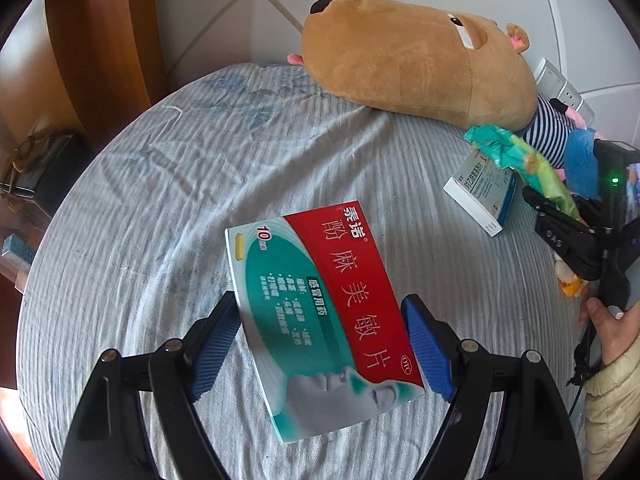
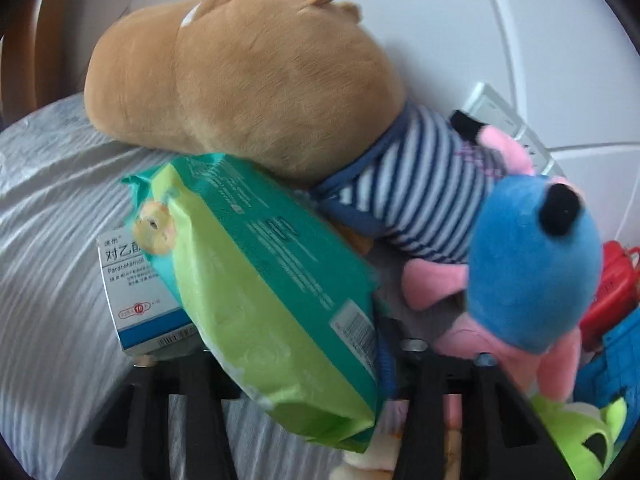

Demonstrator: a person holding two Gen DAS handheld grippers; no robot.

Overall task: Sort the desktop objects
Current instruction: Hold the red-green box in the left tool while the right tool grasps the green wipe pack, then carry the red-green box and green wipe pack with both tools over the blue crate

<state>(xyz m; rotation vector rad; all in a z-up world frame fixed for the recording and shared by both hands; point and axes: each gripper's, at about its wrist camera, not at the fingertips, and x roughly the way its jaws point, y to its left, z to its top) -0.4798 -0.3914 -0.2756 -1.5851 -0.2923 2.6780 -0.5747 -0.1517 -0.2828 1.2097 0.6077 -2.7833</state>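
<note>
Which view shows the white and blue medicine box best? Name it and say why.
The left wrist view: the white and blue medicine box lies mostly uncovered on the bedsheet. In the right wrist view the green packet held in the right claw covers much of the box, though its print is closer.

Bed [image 1: 168, 208]: covered by a pale grey-blue crinkled sheet with a faded leaf print.
Far edge: brown plush toy [image 1: 416, 60] lies on the sheet in a striped shirt.
Right side: white-and-blue medicine box [image 1: 478, 194] lies flat, near the plush.
</note>
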